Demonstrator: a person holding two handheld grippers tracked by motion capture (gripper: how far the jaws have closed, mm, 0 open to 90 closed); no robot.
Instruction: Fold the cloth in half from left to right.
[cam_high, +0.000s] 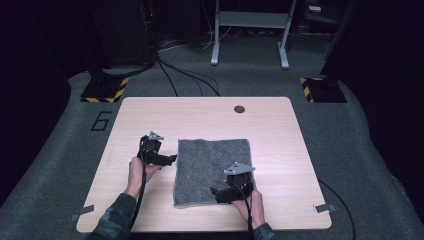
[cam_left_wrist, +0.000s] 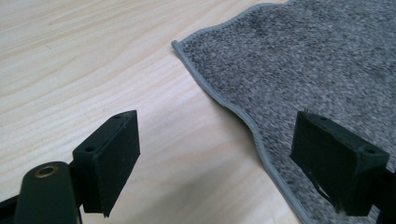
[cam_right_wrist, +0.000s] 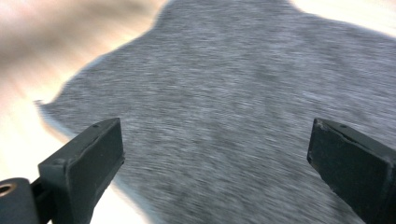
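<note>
A grey towel (cam_high: 212, 167) with a stitched hem lies flat on the wooden table (cam_high: 150, 115), near its middle. My left gripper (cam_high: 172, 159) hovers just off the towel's left edge, pointing right; its jaws stand open with nothing between them. In the left gripper view my left gripper (cam_left_wrist: 215, 154) straddles the towel (cam_left_wrist: 303, 70) hem, one jaw over bare wood, the other over cloth. My right gripper (cam_high: 214, 191) is over the towel's near right part, pointing left. In the blurred right gripper view my right gripper (cam_right_wrist: 215, 158) is open above the towel (cam_right_wrist: 224, 102).
A round cable hole (cam_high: 239, 109) sits near the table's far edge. Tape tabs (cam_high: 325, 207) mark the near corners. Beyond the table are grey carpet, floor cables (cam_high: 185, 75), yellow-black striped bases (cam_high: 105, 90) and a metal frame (cam_high: 250, 30).
</note>
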